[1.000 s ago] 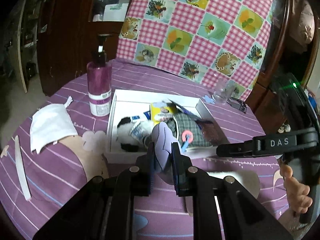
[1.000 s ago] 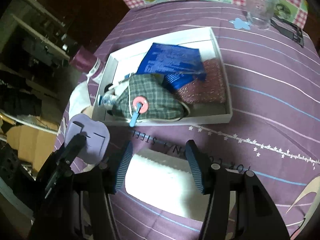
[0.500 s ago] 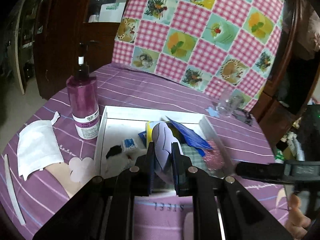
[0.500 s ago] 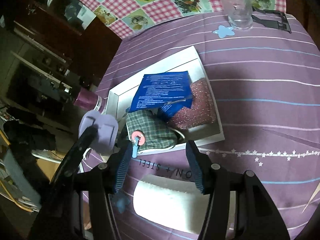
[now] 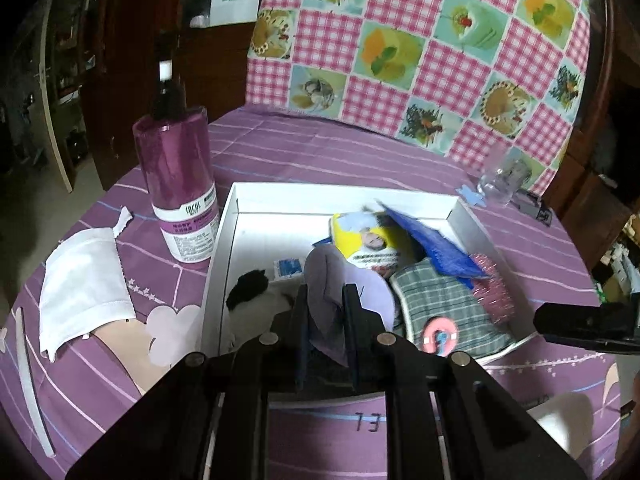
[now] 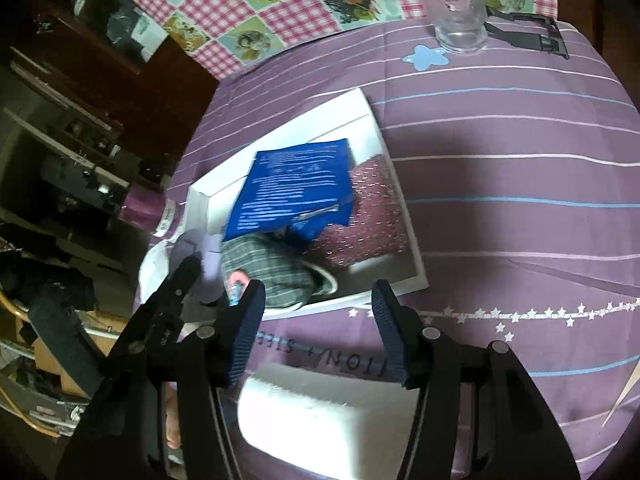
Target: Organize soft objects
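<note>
Showing lilac, floppy soft pad [image 5: 325, 280], pinched in left hand-held gripper [image 5: 326, 300].

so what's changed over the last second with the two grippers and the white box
The left gripper, shut on the soft lilac pad, has carried it forward from the near rim to over the shallow white box, above the green plaid pouch. The right gripper drifted slightly, jaws open, over the white foam block. Nothing was released; the box contents and purple pump bottle stayed put.
</note>
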`<state>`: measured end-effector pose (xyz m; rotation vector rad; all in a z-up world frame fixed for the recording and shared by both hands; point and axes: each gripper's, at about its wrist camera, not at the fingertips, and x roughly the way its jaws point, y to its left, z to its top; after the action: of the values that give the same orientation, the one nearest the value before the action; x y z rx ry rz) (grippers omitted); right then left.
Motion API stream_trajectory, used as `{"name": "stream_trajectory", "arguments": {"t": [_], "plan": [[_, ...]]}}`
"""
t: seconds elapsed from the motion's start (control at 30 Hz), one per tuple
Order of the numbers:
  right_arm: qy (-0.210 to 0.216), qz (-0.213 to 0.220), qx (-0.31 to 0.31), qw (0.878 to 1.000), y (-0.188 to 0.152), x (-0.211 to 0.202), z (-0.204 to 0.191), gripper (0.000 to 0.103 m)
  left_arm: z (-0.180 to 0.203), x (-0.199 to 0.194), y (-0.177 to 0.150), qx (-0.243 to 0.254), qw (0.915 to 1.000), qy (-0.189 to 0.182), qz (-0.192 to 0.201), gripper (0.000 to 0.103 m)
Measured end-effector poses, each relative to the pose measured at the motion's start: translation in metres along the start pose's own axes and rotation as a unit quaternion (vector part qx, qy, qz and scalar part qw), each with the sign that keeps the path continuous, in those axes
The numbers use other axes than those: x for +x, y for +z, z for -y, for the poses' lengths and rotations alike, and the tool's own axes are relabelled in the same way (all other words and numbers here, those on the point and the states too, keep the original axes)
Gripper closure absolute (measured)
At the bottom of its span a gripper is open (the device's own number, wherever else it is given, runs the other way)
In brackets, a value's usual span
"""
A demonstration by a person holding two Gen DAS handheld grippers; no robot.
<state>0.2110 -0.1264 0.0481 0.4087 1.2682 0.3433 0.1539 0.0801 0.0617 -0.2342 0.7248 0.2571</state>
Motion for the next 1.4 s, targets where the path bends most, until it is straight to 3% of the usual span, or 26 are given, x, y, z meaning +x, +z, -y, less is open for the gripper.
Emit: {"name": "stream_trajectory", "arguments": {"t": [0.17,0.43,0.6,0.63,0.7,0.8,0.9,0.93,1.07,1.17,1.2,1.27,1.4], "plan": [[-0.012,-0.001,-0.008,1.0,-0.001,0.007,0.001,0.046,-0.006,0.01,-0.002,-0.006,0.9999,0.01,-0.004,0.089],[-0.048,0.05,-0.023,0.997,0.002,0.003,0.003,0.046,-0.01,0.012,-0.007,-0.015,0.9998,0.011,0.004,0.086],[-0.112,0.092,-0.029,0.989,0.01,-0.012,0.011,0.048,-0.014,0.01,-0.008,-0.027,0.9996,-0.001,0.005,0.086],[-0.135,0.091,-0.03,0.986,0.012,-0.011,0.014,0.055,-0.014,0.011,-0.008,-0.028,0.9996,-0.001,0.004,0.086],[-0.166,0.083,-0.023,0.982,0.016,-0.006,0.021,0.061,-0.013,0.011,-0.008,-0.025,0.9997,0.001,0.005,0.086],[-0.179,0.041,0.001,0.983,0.022,0.013,0.038,0.068,-0.012,0.01,-0.009,-0.022,0.9997,0.004,0.007,0.086],[-0.165,-0.023,0.046,0.985,0.028,0.035,0.057,0.096,-0.011,0.01,-0.01,-0.02,0.9998,0.007,0.007,0.085],[-0.175,-0.005,0.039,0.984,0.03,0.031,0.056,0.103,-0.011,0.01,-0.01,-0.019,0.9998,0.007,0.007,0.085],[-0.222,-0.023,0.027,0.974,0.029,0.031,0.058,0.103,-0.011,0.01,-0.01,-0.021,0.9998,0.004,0.005,0.086],[-0.3,-0.029,0.011,0.954,0.025,0.029,0.061,0.103,-0.011,0.009,-0.01,-0.025,0.9997,-0.007,0.001,0.086],[-0.301,-0.031,0.014,0.953,0.025,0.027,0.064,0.103,-0.011,0.009,-0.01,-0.026,0.9996,-0.011,-0.001,0.086],[-0.258,-0.042,0.034,0.965,0.026,0.02,0.075,0.103,-0.012,0.008,-0.01,-0.029,0.9995,-0.015,-0.003,0.086],[-0.093,0.006,0.06,0.994,0.031,-0.005,0.08,0.102,-0.012,0.007,-0.011,-0.027,0.9995,-0.014,-0.003,0.086]]}}
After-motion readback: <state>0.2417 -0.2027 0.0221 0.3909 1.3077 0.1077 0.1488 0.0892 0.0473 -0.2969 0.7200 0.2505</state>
